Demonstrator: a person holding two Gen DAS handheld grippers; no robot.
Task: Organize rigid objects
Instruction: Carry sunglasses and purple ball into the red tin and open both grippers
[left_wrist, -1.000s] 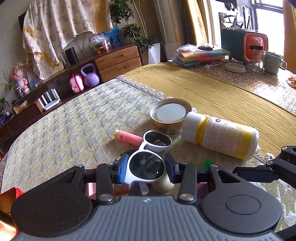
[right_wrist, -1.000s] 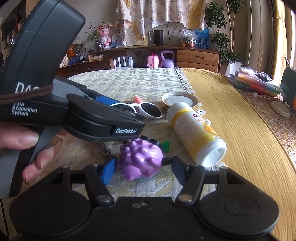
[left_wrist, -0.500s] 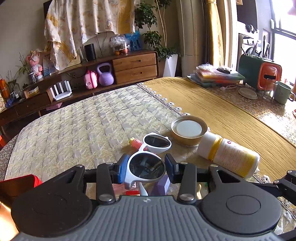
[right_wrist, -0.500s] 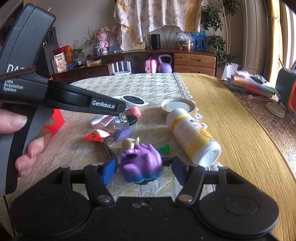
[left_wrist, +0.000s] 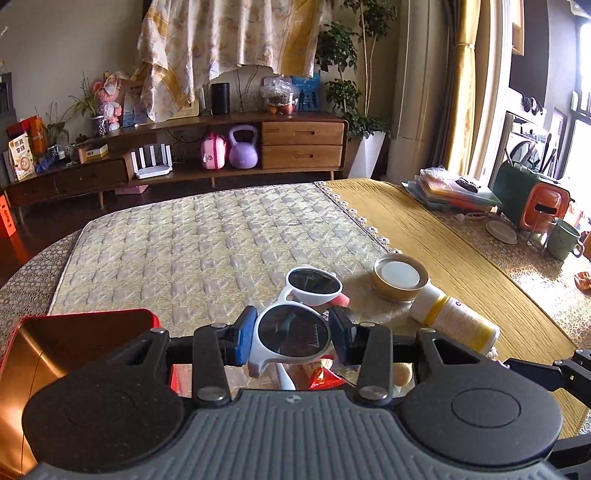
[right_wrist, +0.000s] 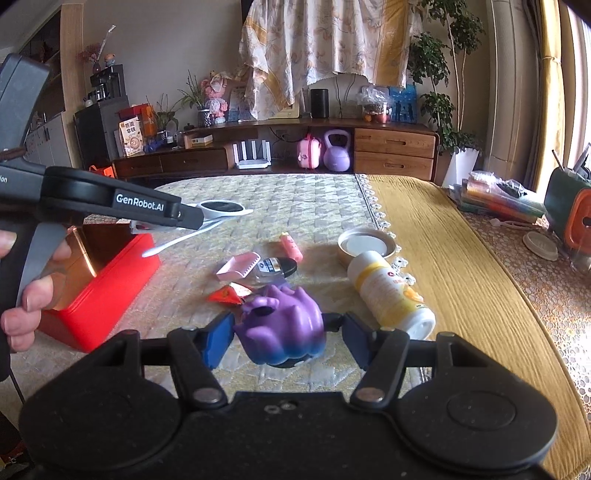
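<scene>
My left gripper (left_wrist: 291, 332) is shut on one lens of the white sunglasses (left_wrist: 314, 282), which it holds in the air. In the right wrist view the left gripper (right_wrist: 192, 221) carries the sunglasses (right_wrist: 221, 208) above the open red box (right_wrist: 110, 280), whose inside is gold. That red box (left_wrist: 92, 317) is at lower left in the left wrist view. My right gripper (right_wrist: 288, 339) is shut on a purple toy (right_wrist: 284, 325) held just above the quilted cloth. On the cloth lie a white-and-yellow bottle (right_wrist: 391, 295), a round gold tin (right_wrist: 365, 245), a pink tube (right_wrist: 291, 247) and a red packet (right_wrist: 229, 293).
A pink comb-like piece (right_wrist: 238, 266) and a black oval item (right_wrist: 277, 266) lie mid-table. Books (left_wrist: 450, 192), a green-and-orange box (left_wrist: 532, 203) and a green mug (left_wrist: 563, 240) stand at the table's right side. A person's hand (right_wrist: 26, 295) holds the left gripper.
The left gripper has risen, moved left and rolled level with the sunglasses, and the red box has come into view. The right gripper has lifted the purple toy off the cloth.
</scene>
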